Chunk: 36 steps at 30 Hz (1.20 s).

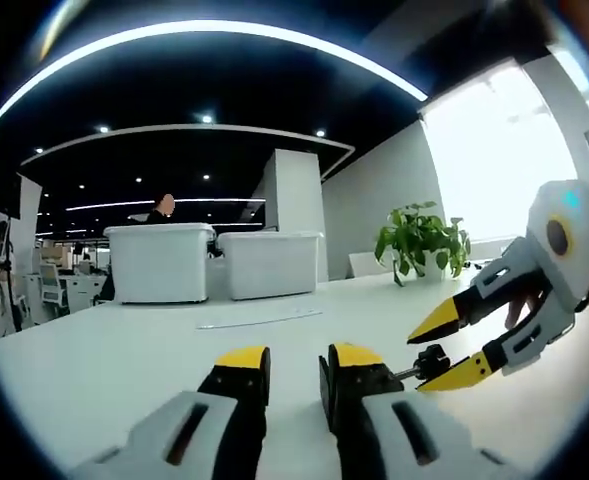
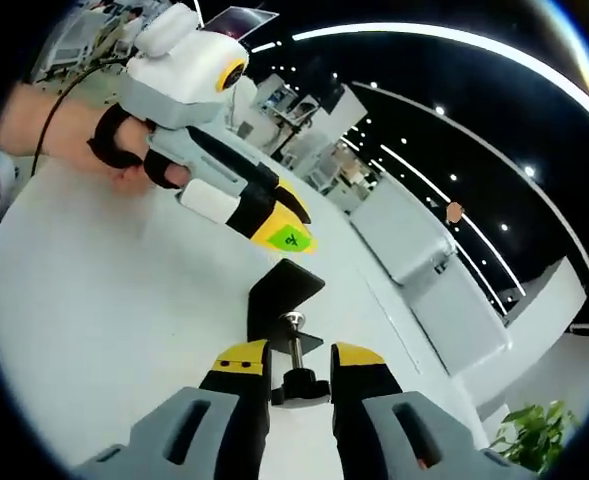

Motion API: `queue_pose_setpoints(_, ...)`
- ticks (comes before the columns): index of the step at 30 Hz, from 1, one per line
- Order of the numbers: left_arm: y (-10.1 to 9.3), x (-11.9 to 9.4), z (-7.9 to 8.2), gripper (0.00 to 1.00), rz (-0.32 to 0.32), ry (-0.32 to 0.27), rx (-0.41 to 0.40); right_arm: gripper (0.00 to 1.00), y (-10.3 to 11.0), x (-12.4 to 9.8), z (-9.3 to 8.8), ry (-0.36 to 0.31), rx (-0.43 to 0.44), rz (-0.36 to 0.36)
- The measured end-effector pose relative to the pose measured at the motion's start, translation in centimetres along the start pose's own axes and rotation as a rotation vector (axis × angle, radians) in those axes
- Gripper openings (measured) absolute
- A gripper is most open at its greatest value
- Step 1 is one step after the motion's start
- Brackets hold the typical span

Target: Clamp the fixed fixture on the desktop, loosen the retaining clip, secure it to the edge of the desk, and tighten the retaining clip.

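Right now the black clamp fixture (image 2: 286, 325) stands on the white desk (image 2: 94, 330), well in from its edges, directly ahead of the right gripper (image 2: 296, 362). Its screw shaft and round black knob sit in the gap between the yellow-tipped jaws, which are parted and do not visibly press on the knob. The left gripper (image 2: 284, 228), held in a person's hand (image 2: 84, 135), hovers just beyond the fixture with its jaws close together (whether fully closed I cannot tell). In the left gripper view its own jaws stand slightly apart with nothing between them, and the right gripper (image 1: 452, 346) is open around the knob (image 1: 432, 360). Two white bins (image 1: 214, 262) and a potted plant (image 1: 422, 240) stand at the desk's far edge.
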State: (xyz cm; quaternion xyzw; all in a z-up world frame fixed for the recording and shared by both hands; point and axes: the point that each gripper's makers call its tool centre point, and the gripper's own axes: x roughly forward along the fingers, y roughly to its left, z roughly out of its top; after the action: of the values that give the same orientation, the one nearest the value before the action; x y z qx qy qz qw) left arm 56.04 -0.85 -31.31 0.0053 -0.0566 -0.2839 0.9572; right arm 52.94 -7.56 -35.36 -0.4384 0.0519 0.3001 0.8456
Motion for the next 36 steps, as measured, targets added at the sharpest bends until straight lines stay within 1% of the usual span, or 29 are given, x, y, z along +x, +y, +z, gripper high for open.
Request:
queue_pose_setpoints(1,0.0,0.0,0.0,0.23,0.0,-0.002,-0.003,0.22,0.0,0.2,-0.3,0.021,-0.001,0.002)
queue_pose_setpoints(7,-0.2,-0.1,0.1,0.23,-0.003,-0.003,-0.006,0.22,0.0,0.5,-0.5,0.042,-0.015,0.009)
queue_pose_setpoints(13,0.1,-0.4,0.1,0.23,0.007,-0.005,-0.025,0.22,0.1,0.9,-0.6,0.076,-0.045,0.027)
queue_pose_setpoints(19,0.0,-0.5,0.1,0.23,0.006,-0.008,-0.033,0.22,0.4,1.3,-0.6,0.093,-0.041,0.051)
queue_pose_setpoints(25,-0.3,-0.6,0.0,0.23,0.0,-0.008,-0.027,0.22,0.7,1.7,-0.8,0.119,-0.086,0.065)
queue_pose_setpoints(30,-0.2,-0.7,0.0,0.23,0.003,-0.008,-0.027,0.22,1.1,2.0,-0.9,0.15,-0.097,0.085)
queue_pose_setpoints(33,-0.2,-0.8,0.1,0.23,0.003,-0.011,-0.033,0.2,1.1,2.2,-1.1,0.175,-0.096,0.084)
queue_pose_setpoints(36,0.1,-0.8,0.2,0.23,0.005,-0.016,-0.055,0.19,1.0,2.2,-1.2,0.194,-0.1,0.084)
